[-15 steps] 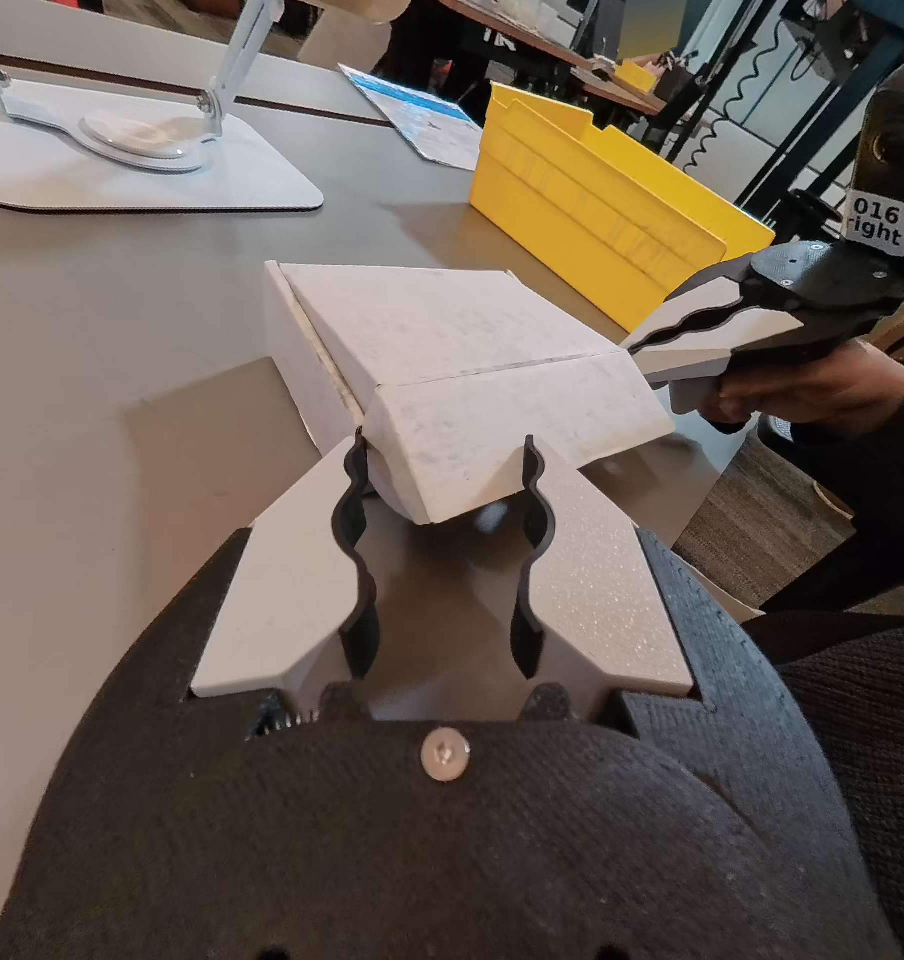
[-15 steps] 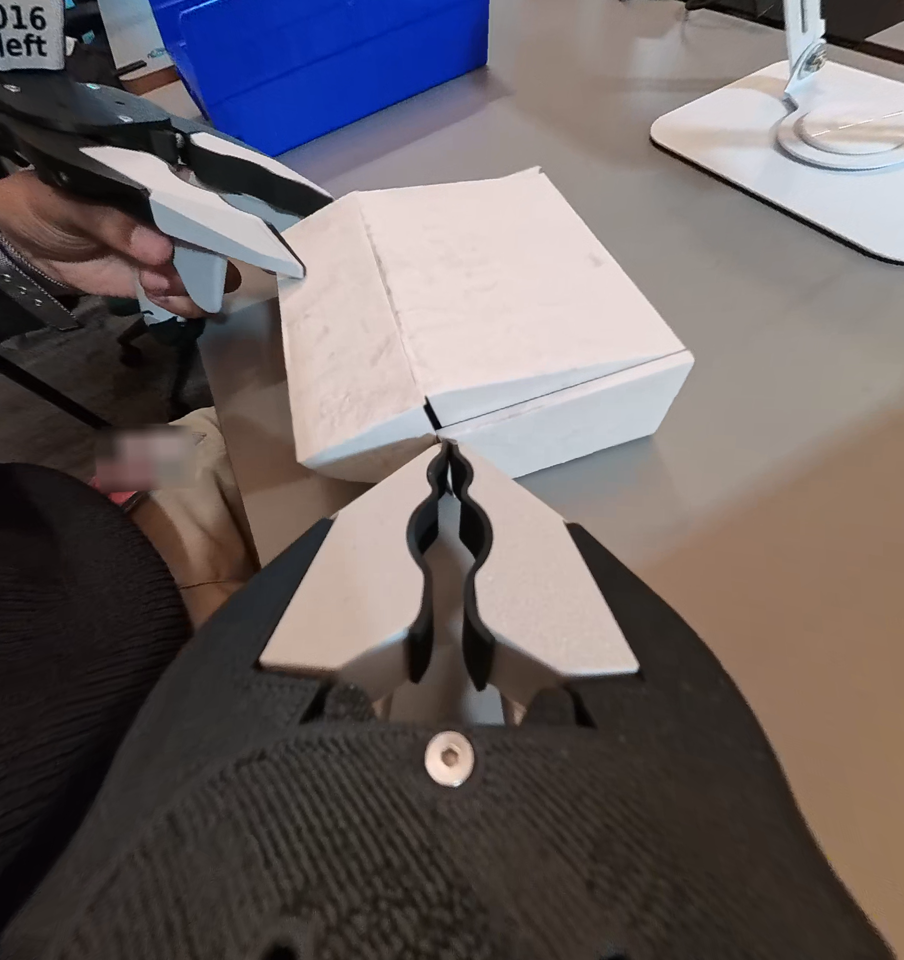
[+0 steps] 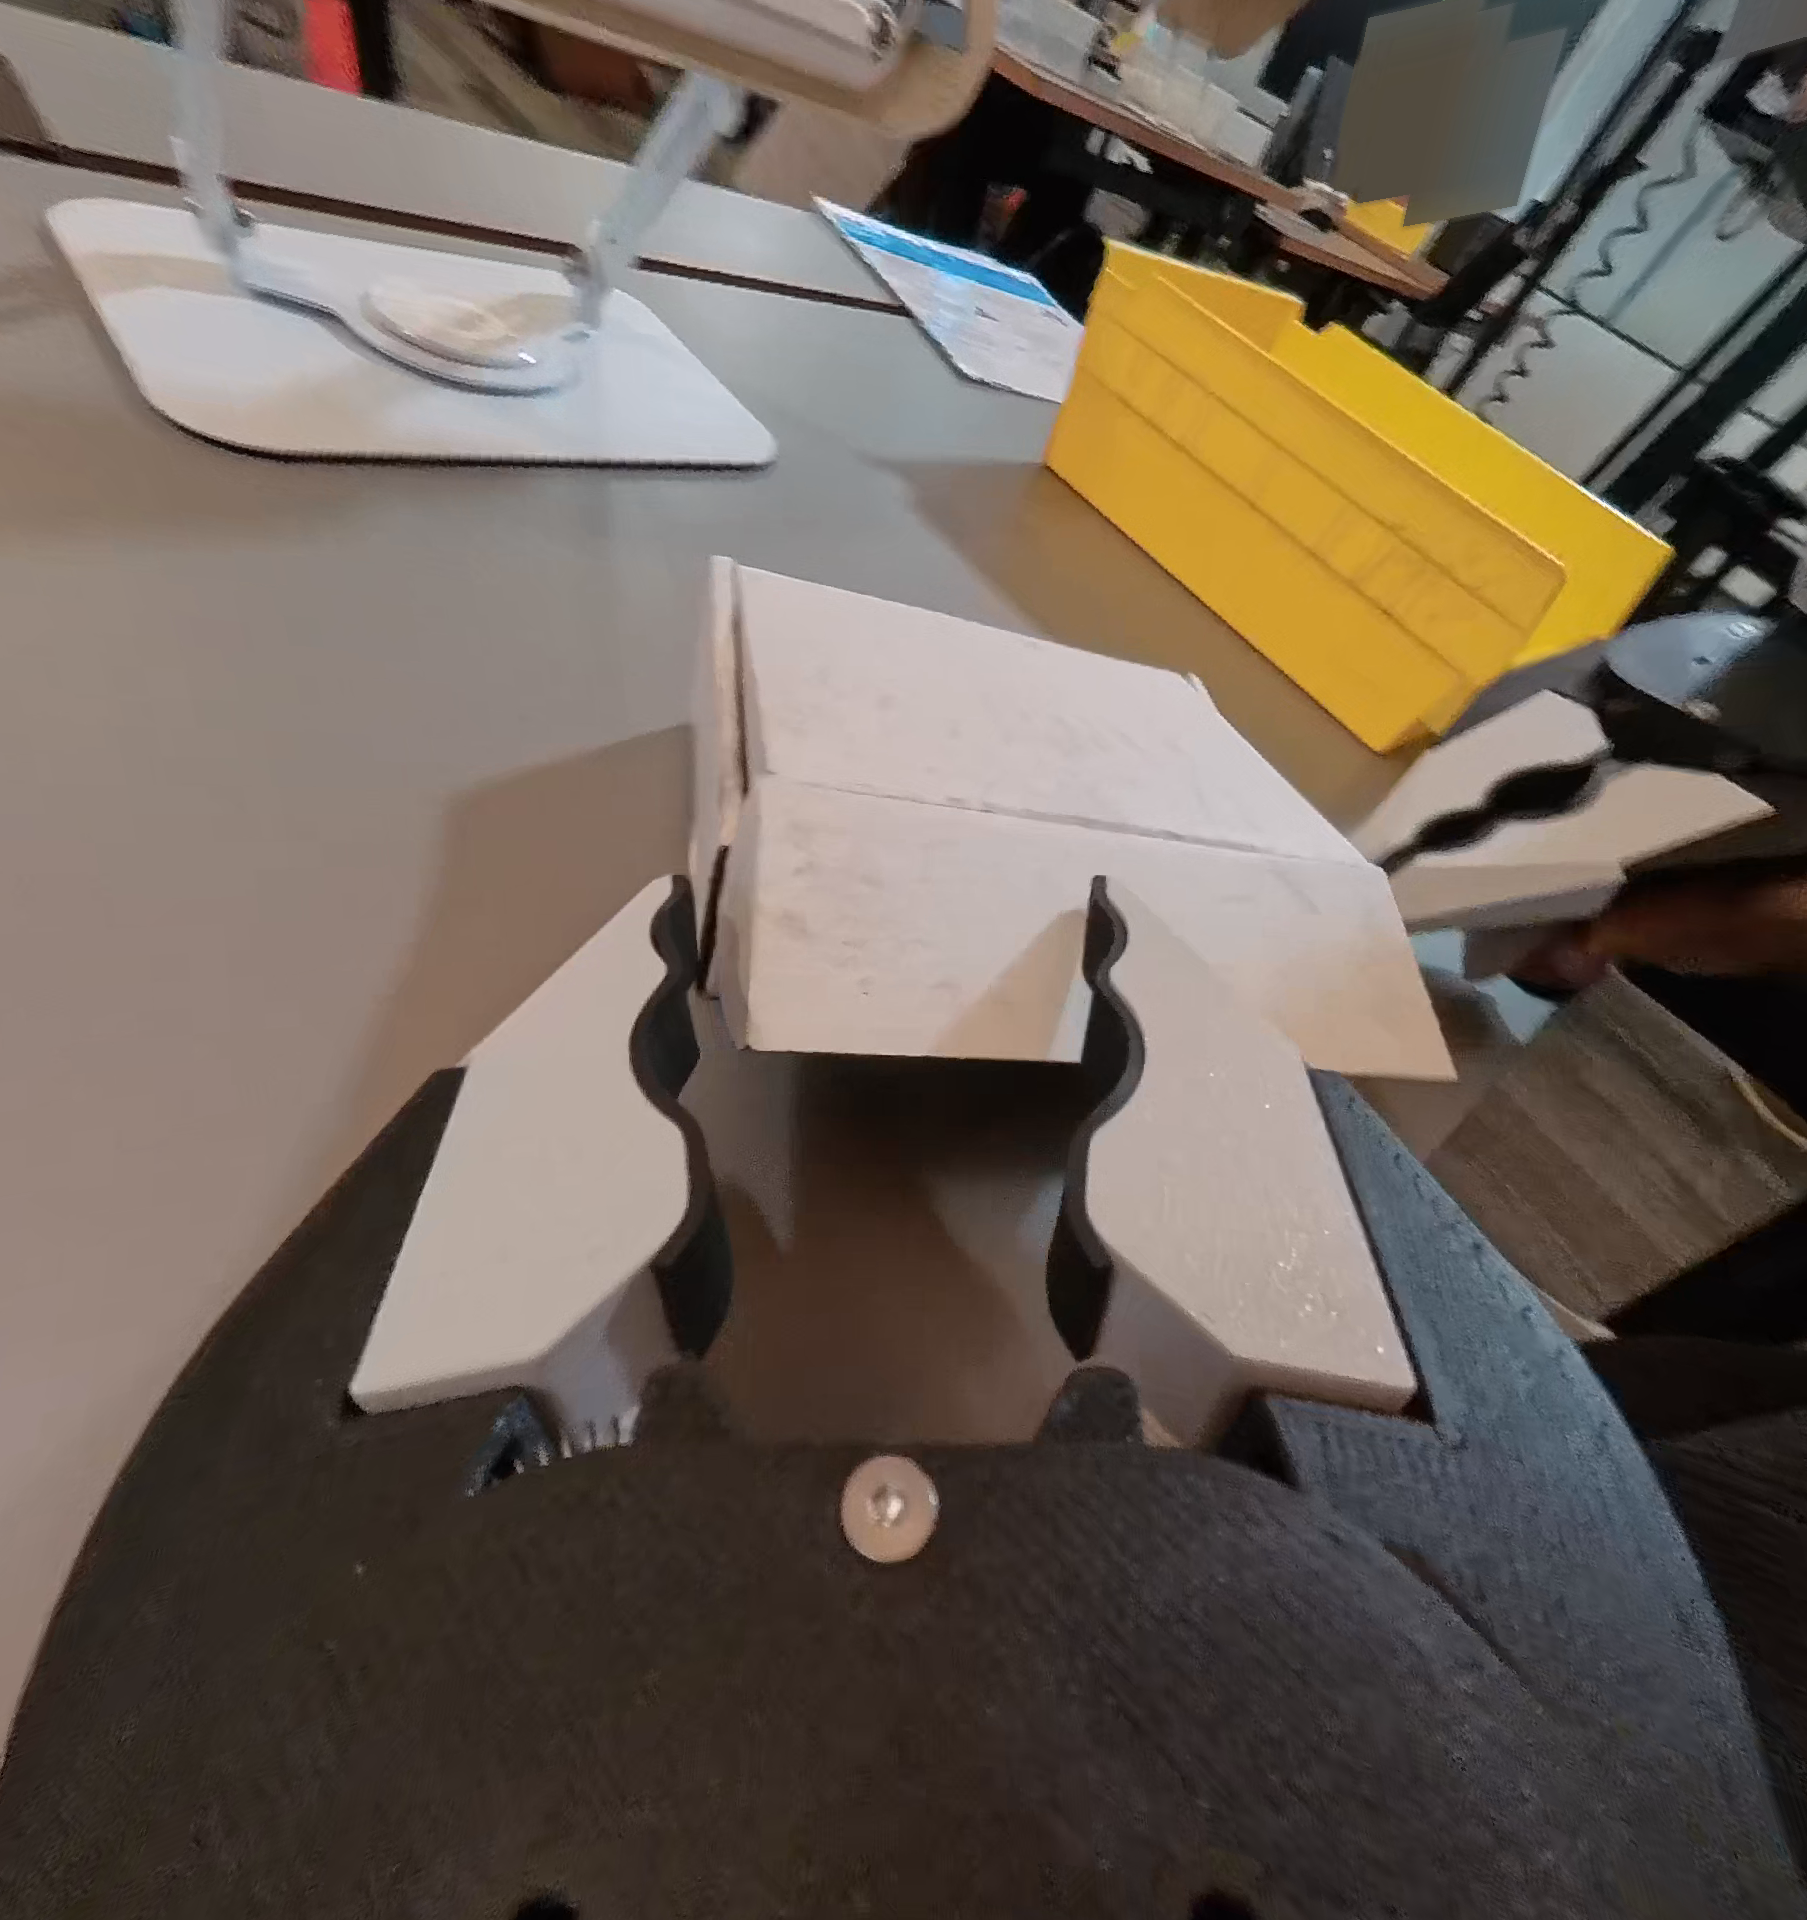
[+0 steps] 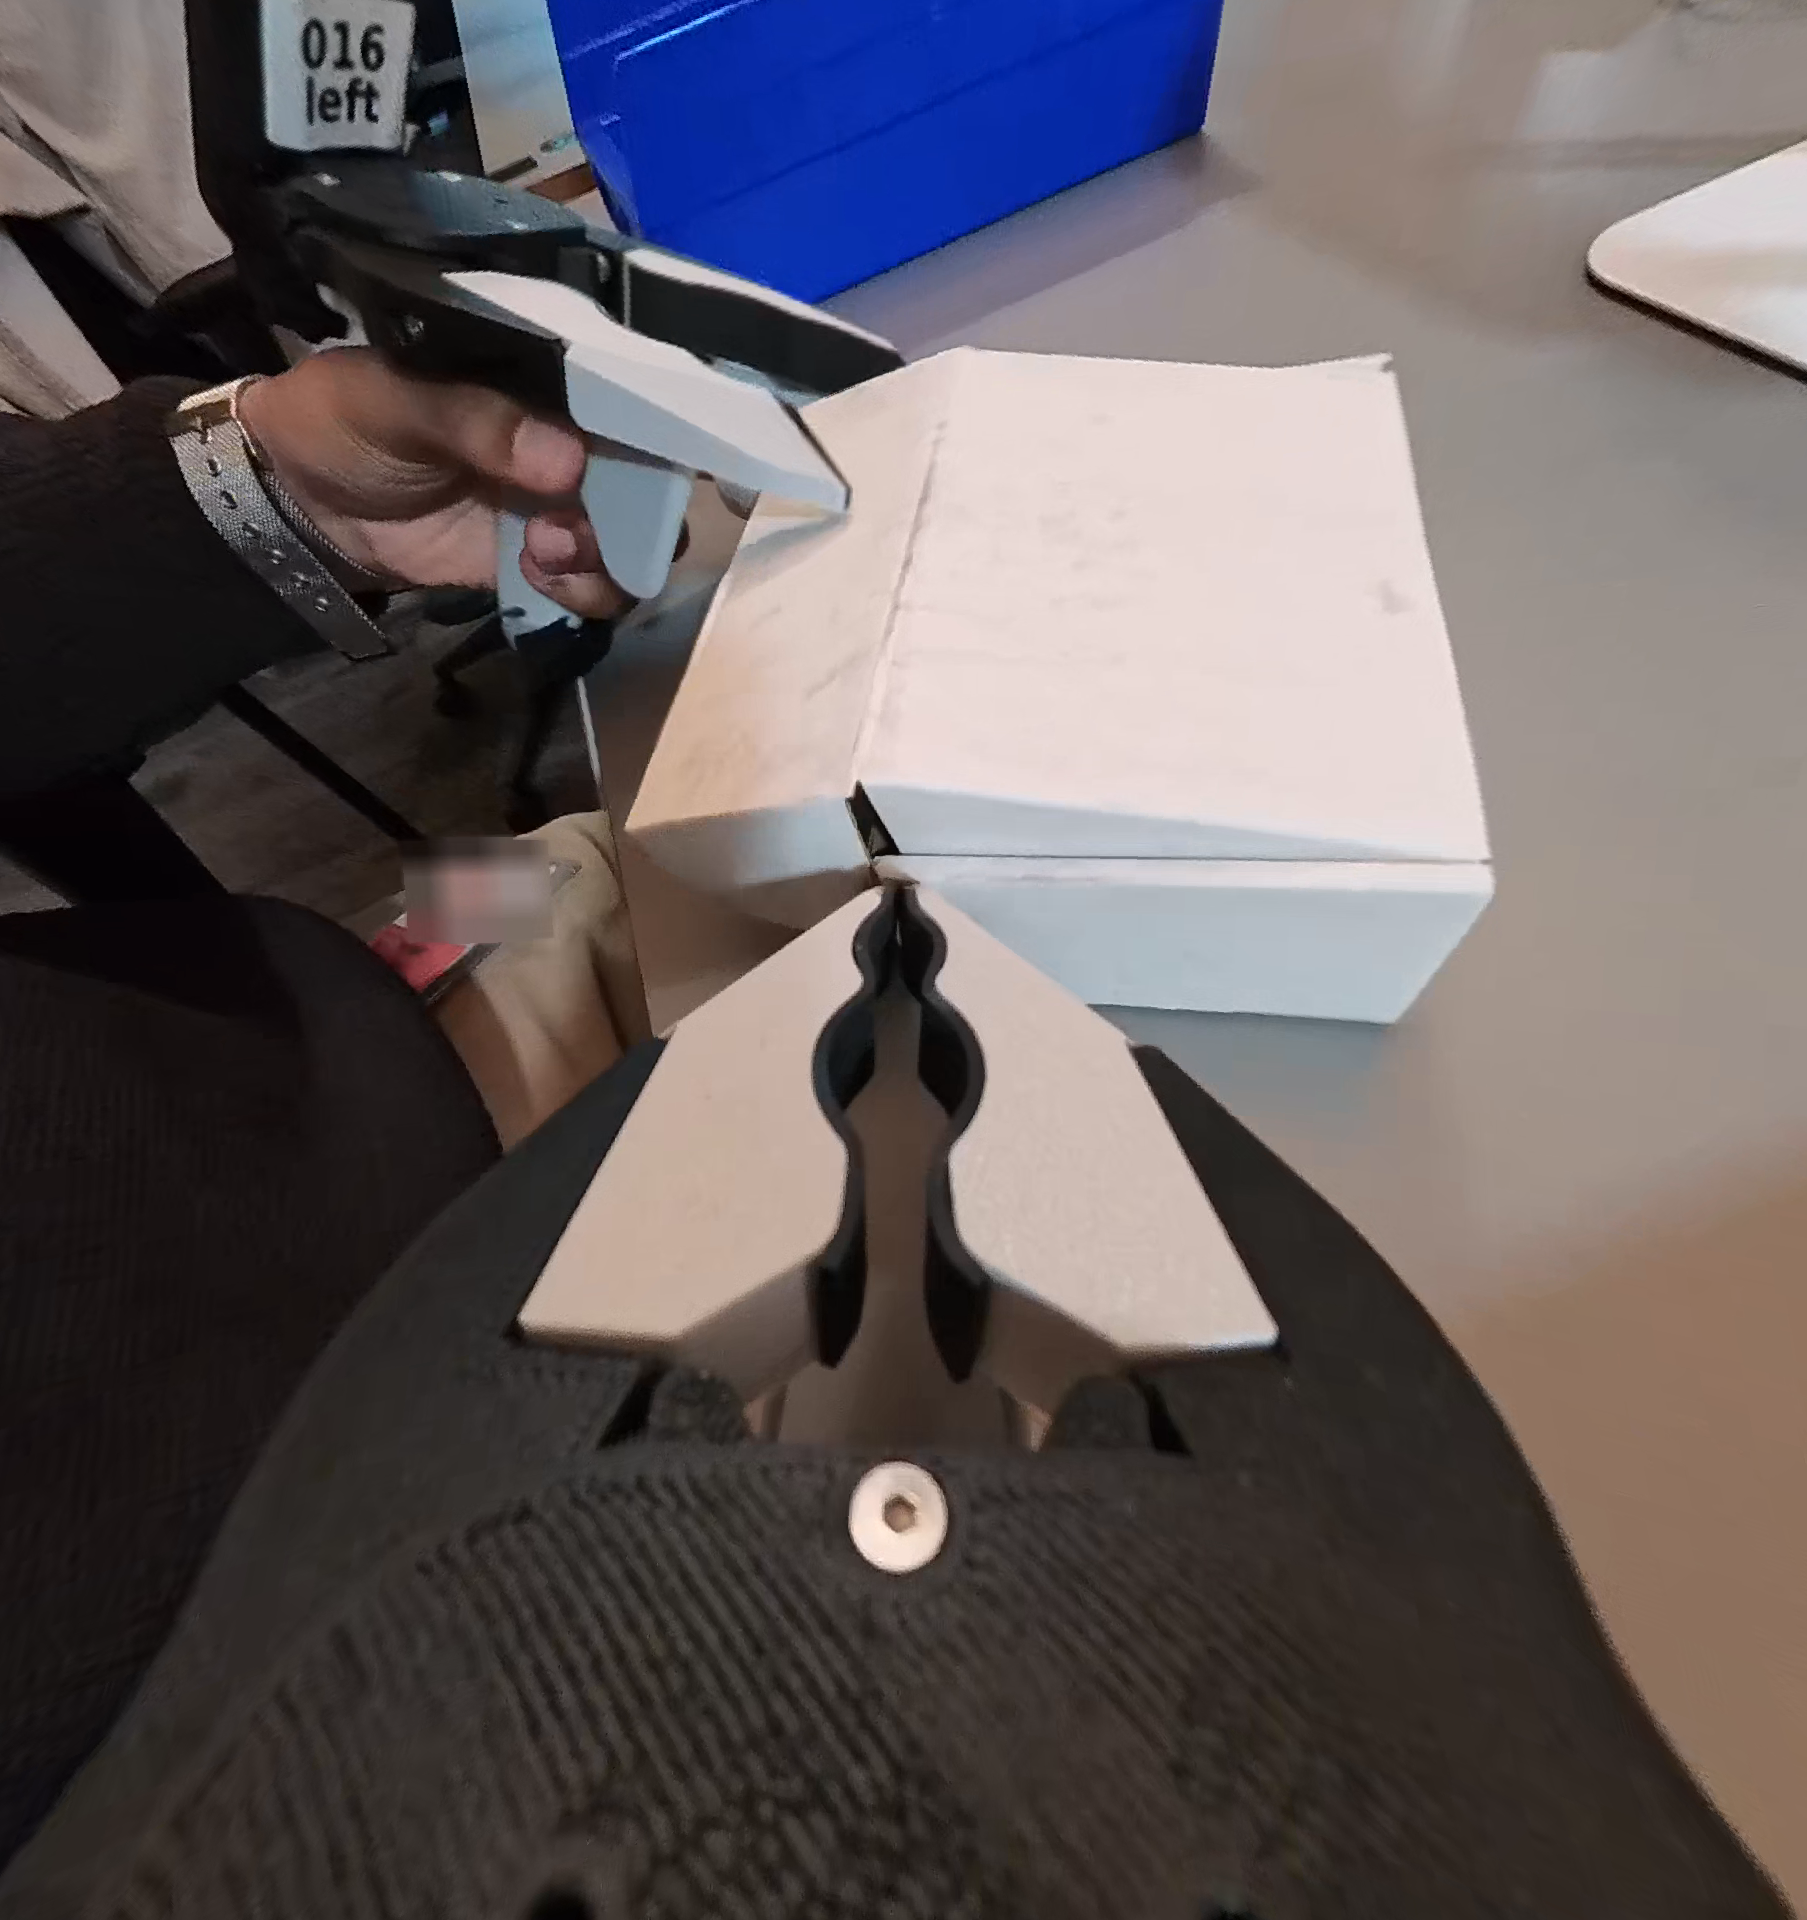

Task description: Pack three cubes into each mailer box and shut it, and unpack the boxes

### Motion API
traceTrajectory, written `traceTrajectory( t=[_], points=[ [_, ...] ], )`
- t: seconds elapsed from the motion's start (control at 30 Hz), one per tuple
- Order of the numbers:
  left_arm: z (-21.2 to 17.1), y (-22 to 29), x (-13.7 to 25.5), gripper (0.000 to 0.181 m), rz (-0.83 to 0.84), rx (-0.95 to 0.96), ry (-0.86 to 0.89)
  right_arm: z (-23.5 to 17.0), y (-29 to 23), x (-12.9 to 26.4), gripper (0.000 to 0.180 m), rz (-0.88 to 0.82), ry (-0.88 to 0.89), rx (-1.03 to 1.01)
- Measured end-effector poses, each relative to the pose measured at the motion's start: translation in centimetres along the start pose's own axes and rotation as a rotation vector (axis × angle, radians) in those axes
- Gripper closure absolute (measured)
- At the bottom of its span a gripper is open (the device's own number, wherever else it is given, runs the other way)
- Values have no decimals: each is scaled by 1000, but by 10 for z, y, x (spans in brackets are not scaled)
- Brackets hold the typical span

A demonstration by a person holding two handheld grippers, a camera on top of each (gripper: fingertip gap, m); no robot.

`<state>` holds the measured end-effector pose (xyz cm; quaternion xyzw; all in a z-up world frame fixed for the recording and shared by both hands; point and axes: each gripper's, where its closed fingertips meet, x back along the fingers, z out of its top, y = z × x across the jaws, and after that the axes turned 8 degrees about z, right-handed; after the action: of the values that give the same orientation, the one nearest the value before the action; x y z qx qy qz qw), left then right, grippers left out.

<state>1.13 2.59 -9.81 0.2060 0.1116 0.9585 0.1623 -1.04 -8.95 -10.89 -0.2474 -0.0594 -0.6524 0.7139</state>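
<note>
A white mailer box [image 3: 982, 727] lies on the grey table with its lid down. Its front flap [image 3: 930, 935] sticks out past the box toward me. My left gripper [image 3: 886, 904] is open, with the flap's edge between its fingers. My right gripper [image 4: 896, 909] is shut, its tips touching the near corner of the box [image 4: 1138, 623] where the flap [image 4: 795, 675] meets the side wall. It also shows at the box's right corner in the left wrist view [image 3: 1398, 852]. The left gripper [image 4: 826, 488] sits on the flap's far end. No cubes are visible.
A yellow bin [image 3: 1294, 520] stands behind the box on the right. A blue bin [image 4: 878, 114] stands on the other side. A white stand base [image 3: 411, 384] and a printed sheet [image 3: 961, 301] lie farther back. The table edge runs just under the flap.
My left gripper has slid along and farther onto the flap, which now lies flatter instead of drooping at one corner. The right gripper stays at the box's corner.
</note>
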Motion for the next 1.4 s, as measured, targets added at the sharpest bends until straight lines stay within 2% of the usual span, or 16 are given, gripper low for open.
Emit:
traceTrajectory(
  t=[0.07, 0.13, 0.2, 0.27, 0.33, 0.43, 0.5, 0.53, 0.6, 0.7, 0.8, 0.83, 0.9, 1.0, 1.2, 1.4],
  points=[
    [11, -13, 4, 92, 75, 23, 39, 3, -5, -8, 180, -4, 10, 9],
    [29, -15, 15, 91, 81, 63, 109, 5, -11, -15, 180, -5, 14, 31],
    [46, -6, 28, 90, 16, 104, 161, 9, -17, -21, 180, -13, 21, 63],
    [48, 17, 38, 88, -91, 59, 123, 12, -22, -26, 179, -25, 34, 86],
    [31, 37, 40, 79, -125, -80, 14, 14, -25, -29, 178, -36, 46, 100],
    [11, 38, 36, 61, 47, -294, -52, 20, -26, -30, 177, -60, 70, 127],
    [7, 40, 38, 62, 143, -307, -7, 25, -24, -27, 177, -79, 102, 138],
    [4, 41, 41, 64, 178, -269, 19, 28, -23, -26, 179, -86, 121, 137],
    [-9, 54, 47, 77, 138, -206, 28, 31, -22, -24, 178, -86, 138, 130],
    [-36, 62, 51, 81, 128, -129, -42, 28, -20, -22, 173, -85, 120, 146],
    [-62, 78, 48, 105, 43, -90, -126, 21, -19, -19, 176, -77, 74, 182],
    [-67, 83, 45, 107, 16, -61, -151, 19, -19, -20, 176, -74, 61, 190],
    [-69, 92, 39, 116, -35, -19, -152, 18, -19, -22, 175, -79, 48, 199],
    [-58, 84, 31, 123, -2, 5, -79, 16, -21, -25, 171, -98, 27, 247],
    [-49, 76, 27, 154, -20, 104, -20, 13, -20, -29, 165, -190, -14, 427],
    [-52, 82, 25, 160, -61, 116, -39, 13, -19, -30, 164, -225, -27, 471]
  ],
)
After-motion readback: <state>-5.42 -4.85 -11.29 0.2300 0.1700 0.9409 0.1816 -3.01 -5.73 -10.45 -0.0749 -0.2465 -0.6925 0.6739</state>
